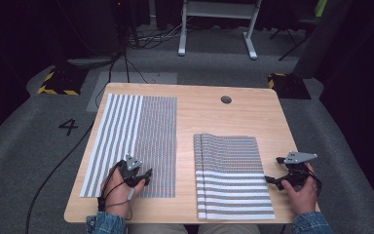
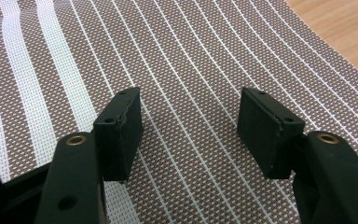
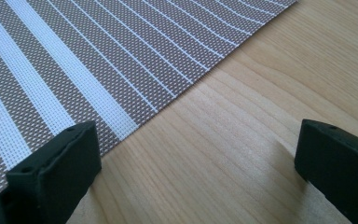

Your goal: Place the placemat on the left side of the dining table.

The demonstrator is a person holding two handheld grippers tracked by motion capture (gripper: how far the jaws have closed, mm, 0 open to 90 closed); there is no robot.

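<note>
We held our left tongs [image 1: 145,176] wide open over the left mat [image 1: 141,141], and our right tongs [image 1: 271,170] wide open on the surface [image 1: 209,117].

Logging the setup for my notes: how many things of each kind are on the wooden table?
Striped brown-and-white woven placemats: 2, left and right
Handheld black two-jaw grippers: 2, left and right
Total: 4
</note>
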